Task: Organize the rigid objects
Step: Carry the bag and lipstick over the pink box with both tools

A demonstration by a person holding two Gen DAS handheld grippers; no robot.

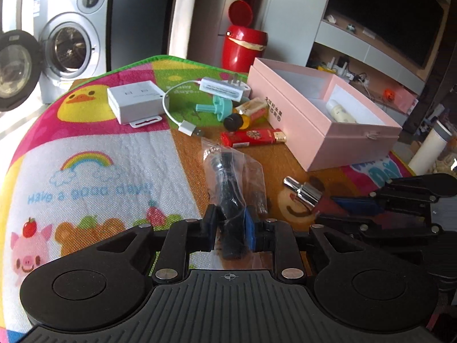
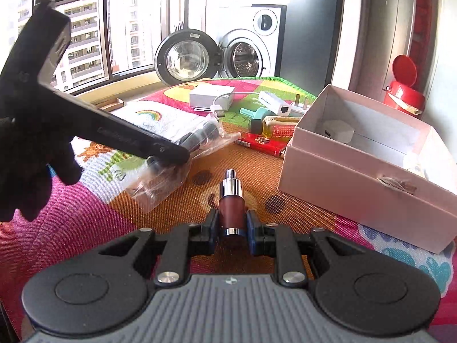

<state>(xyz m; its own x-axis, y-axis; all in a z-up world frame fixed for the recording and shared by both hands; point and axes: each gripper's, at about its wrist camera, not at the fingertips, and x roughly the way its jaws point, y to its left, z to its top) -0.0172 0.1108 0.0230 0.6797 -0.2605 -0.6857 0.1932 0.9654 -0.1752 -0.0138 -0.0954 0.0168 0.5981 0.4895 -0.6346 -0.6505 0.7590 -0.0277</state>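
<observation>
My left gripper [image 1: 230, 228] is shut on a clear plastic bag with a black part inside [image 1: 232, 183]; the bag lies on the colourful play mat [image 1: 94, 171]. My right gripper [image 2: 232, 225] is shut on a small brown bottle with a chrome pump top [image 2: 232, 200]; it also shows in the left wrist view [image 1: 304, 191]. An open pink box [image 1: 320, 114] stands to the right, holding a cream bottle [image 1: 340, 111]. In the right wrist view the box [image 2: 365, 177] holds a white object [image 2: 338, 130], and the bag [image 2: 182, 154] lies under the left gripper.
Loose items lie at the mat's back: a white box [image 1: 134, 100], a white adapter with USB cable [image 1: 221, 88], a teal part [image 1: 218, 107], a yellow oil bottle [image 1: 251, 111], a red lighter [image 1: 252, 137]. A red bin [image 1: 242, 45] and washing machine [image 1: 68, 45] stand behind.
</observation>
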